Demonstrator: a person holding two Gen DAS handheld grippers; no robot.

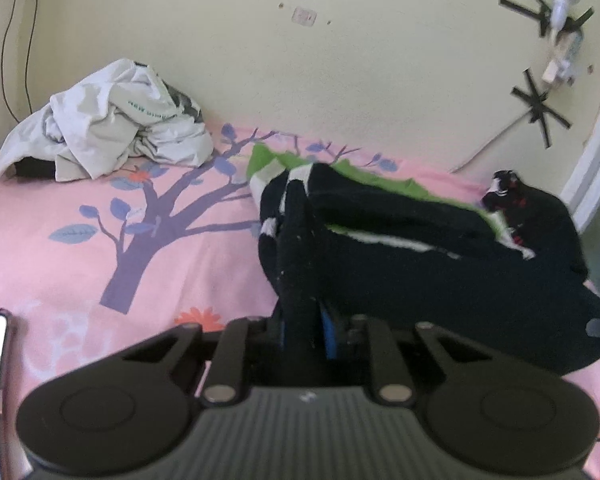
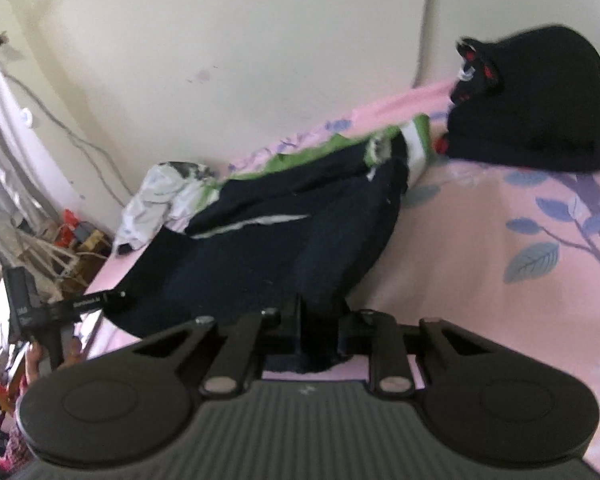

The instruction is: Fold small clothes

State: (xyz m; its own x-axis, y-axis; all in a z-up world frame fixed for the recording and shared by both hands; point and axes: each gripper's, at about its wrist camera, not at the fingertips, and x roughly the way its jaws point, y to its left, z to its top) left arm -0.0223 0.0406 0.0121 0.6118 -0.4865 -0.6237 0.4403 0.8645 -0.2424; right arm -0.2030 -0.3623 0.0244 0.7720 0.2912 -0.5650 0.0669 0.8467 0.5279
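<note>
Because the left gripper [image 1: 300, 312] and right gripper [image 2: 318, 332] are each clamped on a near edge of the navy garment [image 1: 400, 264] lying on the pink bedsheet [image 1: 80, 248], we judge both hold it ready for folding.

right claw [image 2: 318, 330] pinching navy garment [image 2: 268, 256] hem

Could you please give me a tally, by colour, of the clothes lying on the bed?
Navy and green garment: 1
Black garment: 1
White pile: 1, though it may hold more than one piece
Total: 3
</note>
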